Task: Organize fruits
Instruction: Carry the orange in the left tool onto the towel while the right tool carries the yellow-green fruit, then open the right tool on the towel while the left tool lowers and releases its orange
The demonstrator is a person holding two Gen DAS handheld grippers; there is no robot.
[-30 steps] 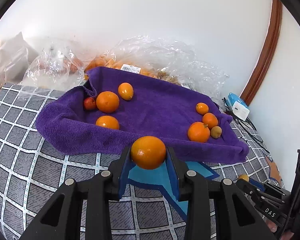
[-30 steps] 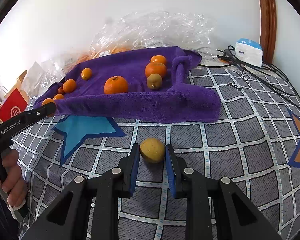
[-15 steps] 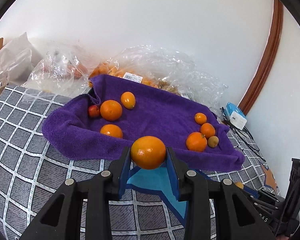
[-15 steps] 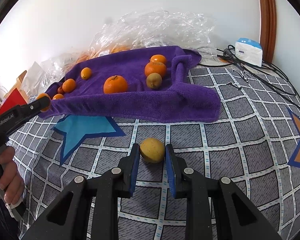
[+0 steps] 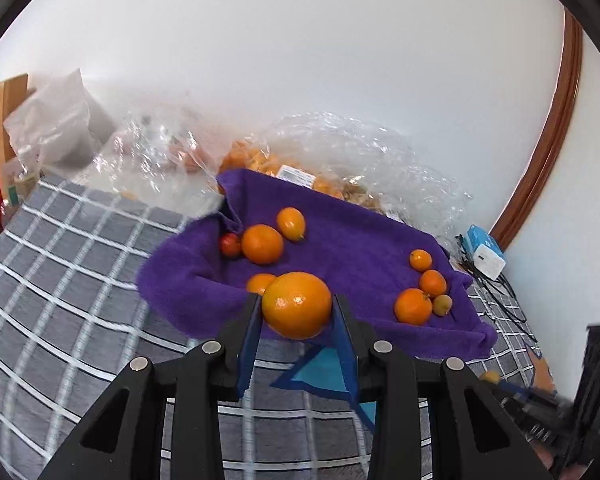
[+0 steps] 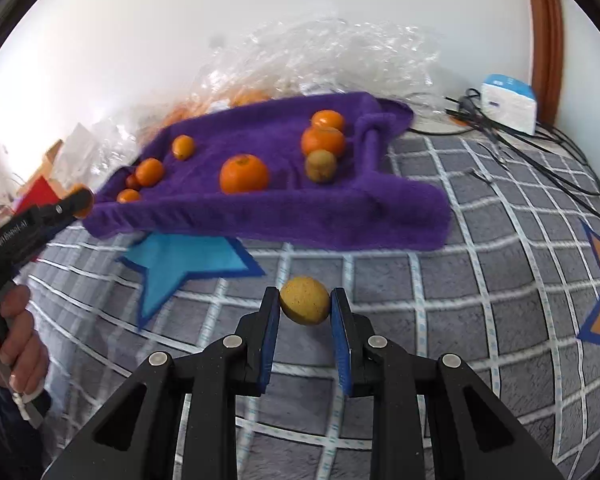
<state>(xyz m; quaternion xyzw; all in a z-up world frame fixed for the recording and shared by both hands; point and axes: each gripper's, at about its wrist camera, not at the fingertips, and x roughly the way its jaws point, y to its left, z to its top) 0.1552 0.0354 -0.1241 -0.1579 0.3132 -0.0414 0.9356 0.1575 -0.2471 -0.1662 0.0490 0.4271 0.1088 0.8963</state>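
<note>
My left gripper is shut on a large orange and holds it in the air just in front of the purple towel. My right gripper is shut on a small yellow-brown fruit, lifted above the checked cloth. The towel holds several oranges: one group at its left, another at its right with a small brown fruit. The left gripper also shows at the left edge of the right wrist view.
Clear plastic bags with more fruit lie behind the towel against the wall. A white and blue charger with black cables sits at the right. A blue star patch marks the grey checked cloth.
My left gripper has risen and moved towards the towel with the orange. My right gripper has lifted the yellow-brown fruit off the cloth.
</note>
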